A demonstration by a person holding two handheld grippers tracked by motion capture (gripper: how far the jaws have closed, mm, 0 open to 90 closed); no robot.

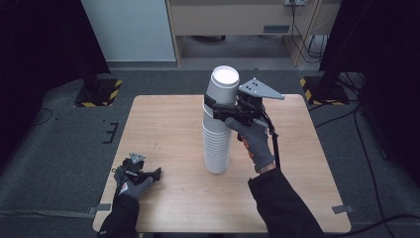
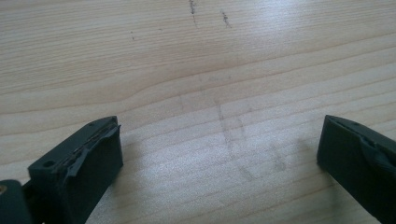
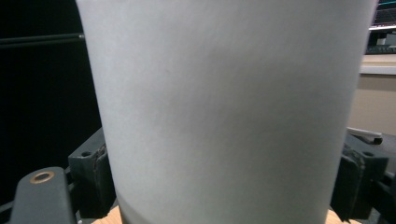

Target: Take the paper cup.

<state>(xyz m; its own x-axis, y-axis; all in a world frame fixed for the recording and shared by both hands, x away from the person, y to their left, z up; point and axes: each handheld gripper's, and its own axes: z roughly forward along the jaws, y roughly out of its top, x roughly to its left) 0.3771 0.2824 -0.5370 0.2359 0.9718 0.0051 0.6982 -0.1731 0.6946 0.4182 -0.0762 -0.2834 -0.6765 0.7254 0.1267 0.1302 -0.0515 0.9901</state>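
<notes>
A tall stack of white paper cups (image 1: 217, 146) stands upside down in the middle of the wooden table (image 1: 163, 119). My right gripper (image 1: 218, 109) is shut on the top cup (image 1: 223, 85), with one jaw on each side of its wall. In the right gripper view the cup (image 3: 224, 93) sits between the two fingers (image 3: 91, 172), close to the camera. My left gripper (image 1: 154, 174) rests low at the table's front left corner. It is open (image 2: 219, 137) over bare wood with nothing between its jaws.
Two black stands with yellow-and-black striped bases (image 1: 99, 91) (image 1: 322, 89) sit on the floor behind the table. Cables (image 1: 366, 144) run along the floor at the right. A wooden cabinet (image 1: 237, 20) stands at the back.
</notes>
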